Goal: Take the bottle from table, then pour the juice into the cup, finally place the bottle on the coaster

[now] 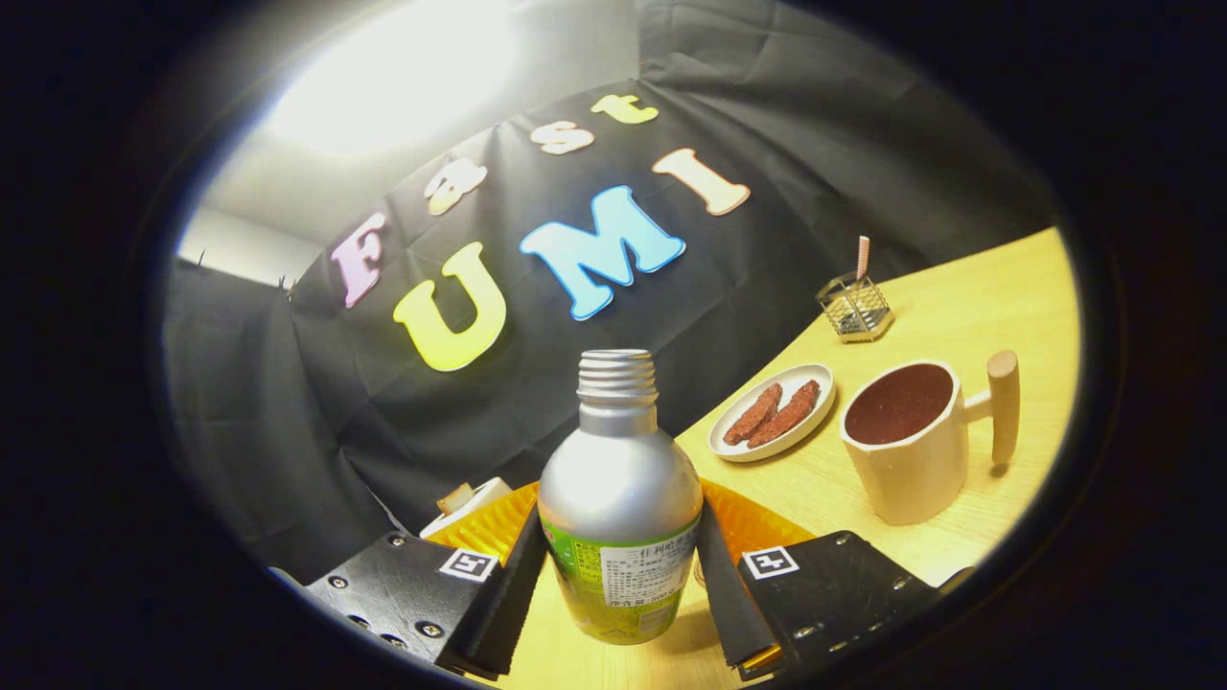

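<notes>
A silver metal bottle [620,479] with a green label and an uncapped threaded neck sits between my fingers. My gripper [621,537] is shut on the bottle, one pad pressing each side of its lower body. The whole scene is tilted, so the bottle stands at an angle to the wooden table [959,297]. An orange ribbed coaster [762,525] lies just behind the bottle, showing on both sides of it. A cream cup [911,450] with a wooden handle and a dark inside stands ahead to the right of the right finger.
A white oval plate [773,410] with two brown pieces lies beyond the coaster, left of the cup. Farther back stands a wire holder [854,305] with a pink stick. A small white object [470,503] peeks out behind the left finger.
</notes>
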A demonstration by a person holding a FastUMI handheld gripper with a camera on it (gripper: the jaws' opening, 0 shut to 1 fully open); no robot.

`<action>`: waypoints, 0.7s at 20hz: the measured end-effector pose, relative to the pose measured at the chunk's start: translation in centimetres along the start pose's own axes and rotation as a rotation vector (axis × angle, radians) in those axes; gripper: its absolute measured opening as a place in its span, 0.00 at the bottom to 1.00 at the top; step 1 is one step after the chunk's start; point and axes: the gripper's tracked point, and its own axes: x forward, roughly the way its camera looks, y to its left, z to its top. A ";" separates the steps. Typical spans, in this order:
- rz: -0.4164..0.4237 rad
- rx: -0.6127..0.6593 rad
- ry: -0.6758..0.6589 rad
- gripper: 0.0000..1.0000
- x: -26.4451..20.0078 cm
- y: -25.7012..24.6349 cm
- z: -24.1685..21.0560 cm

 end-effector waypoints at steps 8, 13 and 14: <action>0.062 0.266 -0.051 0.78 1.2 0.0 2.1; 0.062 0.451 -0.075 0.78 2.2 -0.9 2.3; 0.060 0.481 -0.075 0.78 2.3 -1.1 2.2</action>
